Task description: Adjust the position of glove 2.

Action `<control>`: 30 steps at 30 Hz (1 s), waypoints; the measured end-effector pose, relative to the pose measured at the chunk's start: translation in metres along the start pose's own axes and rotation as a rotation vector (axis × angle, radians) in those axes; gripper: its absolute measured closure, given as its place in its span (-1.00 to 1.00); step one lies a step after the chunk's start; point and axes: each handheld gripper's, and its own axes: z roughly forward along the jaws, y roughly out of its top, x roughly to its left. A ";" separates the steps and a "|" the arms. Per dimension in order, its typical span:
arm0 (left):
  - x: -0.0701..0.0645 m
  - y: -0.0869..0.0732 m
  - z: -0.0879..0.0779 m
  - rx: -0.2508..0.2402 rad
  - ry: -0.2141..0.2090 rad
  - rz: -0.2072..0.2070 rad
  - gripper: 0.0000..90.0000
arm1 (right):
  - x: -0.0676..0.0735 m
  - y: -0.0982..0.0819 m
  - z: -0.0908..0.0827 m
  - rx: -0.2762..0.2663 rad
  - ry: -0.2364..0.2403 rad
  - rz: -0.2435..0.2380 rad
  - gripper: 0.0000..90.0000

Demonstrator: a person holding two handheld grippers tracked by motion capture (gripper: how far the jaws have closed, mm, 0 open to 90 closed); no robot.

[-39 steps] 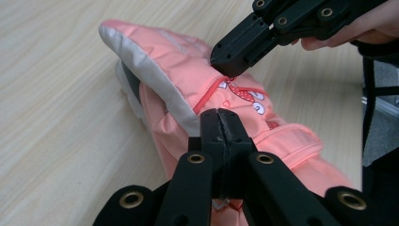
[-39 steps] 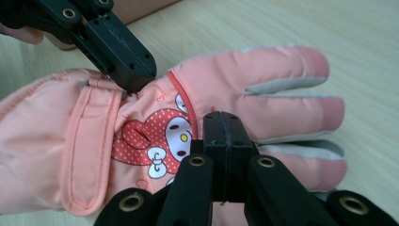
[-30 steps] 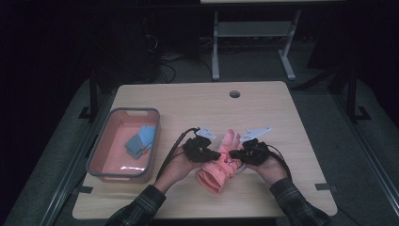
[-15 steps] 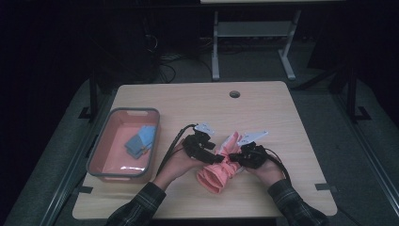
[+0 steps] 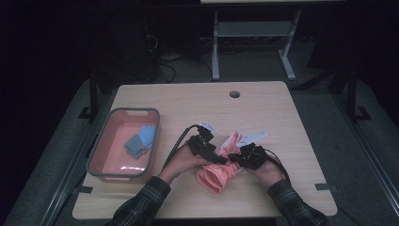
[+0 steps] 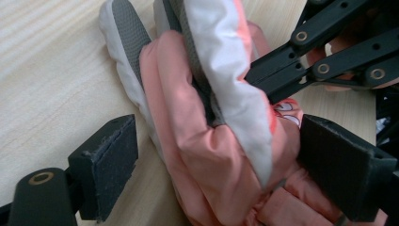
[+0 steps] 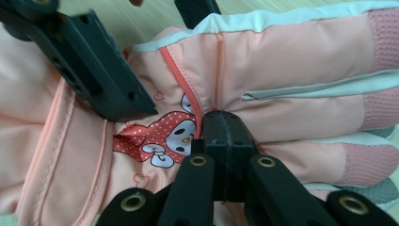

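On the pale wood counter (image 5: 263, 108), lower centre of the high view, lies our pink glove (image 5: 217, 172): soft, light, puffy. Right gripper (image 7: 221, 136) pinches its fabric; left gripper (image 6: 221, 160), jaws just opened wide, straddles its cuff, the best hold.

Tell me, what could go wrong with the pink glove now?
The left gripper has just been opening, its fingers off the glove, so the fold could flop open. The right gripper pinches just a bit of fabric and might slip. A pull could drag the glove off the table.
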 end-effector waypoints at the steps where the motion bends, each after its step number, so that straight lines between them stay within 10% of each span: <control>1: 0.001 0.000 0.001 0.004 -0.004 -0.001 -0.72 | 0.000 0.000 0.000 0.000 0.002 0.000 1.00; 22: 0.012 -0.005 0.017 0.034 -0.158 -0.075 -0.66 | 0.001 -0.003 -0.001 0.002 0.006 -0.022 1.00; 30: 0.010 -0.004 0.018 0.051 -0.151 -0.071 -0.49 | 0.000 -0.004 0.000 0.004 0.009 -0.025 1.00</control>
